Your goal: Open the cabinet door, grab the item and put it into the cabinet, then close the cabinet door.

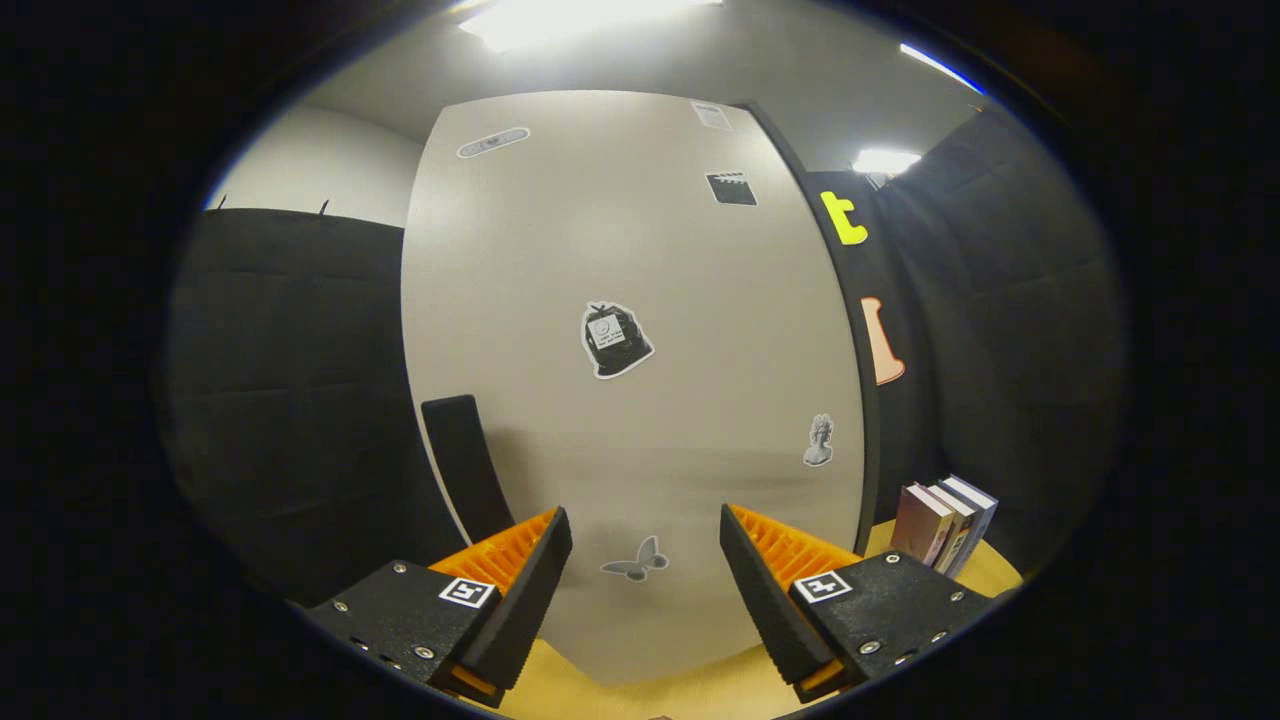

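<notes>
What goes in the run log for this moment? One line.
stage: before opening | gripper: open, empty | cabinet door: shut, just ahead | handle: beyond left finger | books: right, on table

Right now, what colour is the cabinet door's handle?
Black, seen in the gripper view: the handle sits on the pale door.

Black cloth walls (290, 400), bright ceiling lights (560, 20), yellow wooden tabletop (700, 695).
</notes>
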The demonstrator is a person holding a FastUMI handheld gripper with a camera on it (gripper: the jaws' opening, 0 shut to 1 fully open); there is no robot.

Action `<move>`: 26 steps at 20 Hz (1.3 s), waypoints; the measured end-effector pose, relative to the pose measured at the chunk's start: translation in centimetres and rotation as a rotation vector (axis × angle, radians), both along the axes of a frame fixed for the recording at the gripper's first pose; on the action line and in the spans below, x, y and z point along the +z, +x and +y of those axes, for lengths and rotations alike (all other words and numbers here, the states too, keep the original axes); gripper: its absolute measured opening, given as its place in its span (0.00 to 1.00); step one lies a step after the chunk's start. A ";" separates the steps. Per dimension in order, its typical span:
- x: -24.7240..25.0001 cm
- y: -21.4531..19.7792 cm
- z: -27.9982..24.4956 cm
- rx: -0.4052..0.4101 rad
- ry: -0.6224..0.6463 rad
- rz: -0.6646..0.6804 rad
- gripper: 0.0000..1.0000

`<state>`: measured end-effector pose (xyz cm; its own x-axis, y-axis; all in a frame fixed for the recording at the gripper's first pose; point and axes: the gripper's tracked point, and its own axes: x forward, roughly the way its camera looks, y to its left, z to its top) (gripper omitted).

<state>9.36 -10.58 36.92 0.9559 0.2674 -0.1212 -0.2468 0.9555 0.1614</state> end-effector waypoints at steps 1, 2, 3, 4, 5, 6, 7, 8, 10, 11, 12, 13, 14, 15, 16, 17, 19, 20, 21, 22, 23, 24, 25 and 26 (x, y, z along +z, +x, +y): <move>-0.1 -0.3 0.0 0.002 -0.001 0.001 0.93; 0.0 -1.2 0.1 0.005 -0.005 0.002 0.93; 0.2 -2.0 0.1 0.007 -0.010 0.001 0.93; 0.2 -1.9 0.2 0.008 -0.014 0.002 0.94; 0.3 -2.0 0.3 0.009 -0.016 0.000 0.93; 0.2 -1.8 0.5 0.009 -0.017 -0.002 0.94; 0.4 -2.0 0.5 0.009 -0.018 -0.008 0.94; 0.6 -2.5 0.3 0.008 -0.020 -0.016 0.93; 1.2 -3.8 -0.4 -0.002 -0.034 -0.037 0.93; 1.5 -4.5 -0.9 -0.012 -0.046 -0.048 0.93; 1.7 -5.2 -1.4 -0.019 -0.058 -0.061 0.94; 2.0 -6.1 -1.7 -0.025 -0.068 -0.072 0.94; 2.1 -6.9 -1.9 -0.025 -0.076 -0.081 0.94; 2.2 -7.9 -2.0 -0.024 -0.080 -0.088 0.94; 2.2 -8.8 -2.1 -0.020 -0.085 -0.094 0.94; 2.1 -9.7 -2.2 -0.017 -0.094 -0.100 0.94; 1.8 -11.5 -2.6 -0.019 -0.117 -0.112 0.94; 1.5 -12.3 -2.8 -0.023 -0.126 -0.114 0.94; 1.2 -13.0 -3.0 -0.024 -0.128 -0.114 0.94; 1.0 -13.9 -3.2 -0.026 -0.122 -0.112 0.94; 0.9 -14.6 -3.5 -0.027 -0.113 -0.110 0.94; 0.7 -15.3 -3.8 -0.031 -0.102 -0.109 0.94; 0.5 -15.9 -4.1 -0.034 -0.096 -0.106 0.94; 0.2 -16.4 -4.5 -0.038 -0.094 -0.101 0.94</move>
<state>-7.03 -15.08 37.16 0.9738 0.2226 -0.0466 -0.2204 0.9743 0.0474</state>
